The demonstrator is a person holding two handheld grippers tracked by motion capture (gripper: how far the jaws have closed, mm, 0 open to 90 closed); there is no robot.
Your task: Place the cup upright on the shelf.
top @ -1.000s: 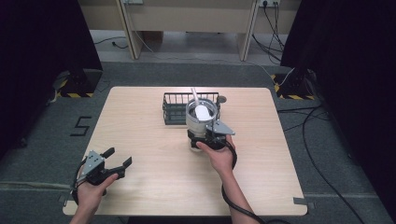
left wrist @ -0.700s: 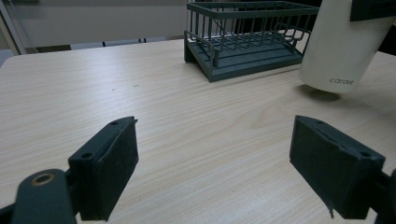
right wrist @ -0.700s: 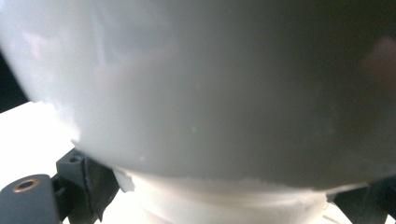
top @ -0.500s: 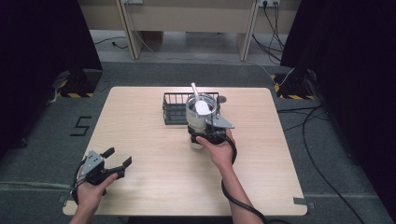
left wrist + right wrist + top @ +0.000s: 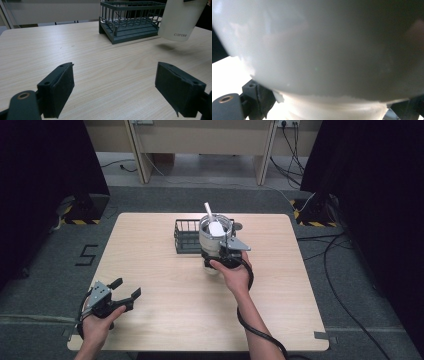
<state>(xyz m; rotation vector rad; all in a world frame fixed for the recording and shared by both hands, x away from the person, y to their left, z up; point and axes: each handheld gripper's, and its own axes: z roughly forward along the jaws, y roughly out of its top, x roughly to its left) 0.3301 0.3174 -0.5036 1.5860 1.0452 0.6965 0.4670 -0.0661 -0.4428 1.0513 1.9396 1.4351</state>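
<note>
High view: right gripper (image 5: pixel 222 257), clamped on pot (image 5: pixel 215 237), lifted it; left gripper (image 5: pixel 125 292) apart.

Table (image 5: pixel 160 270) is pale wood grain, rack (image 5: pixel 130 21) at top center is dark grey wire, pot (image 5: pixel 181 20) upper right is white with grey "carote" lettering, jaws black.

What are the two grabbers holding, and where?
The right gripper clamps the white pot low on its body, lifted off the table. The left gripper holds nothing.
</note>
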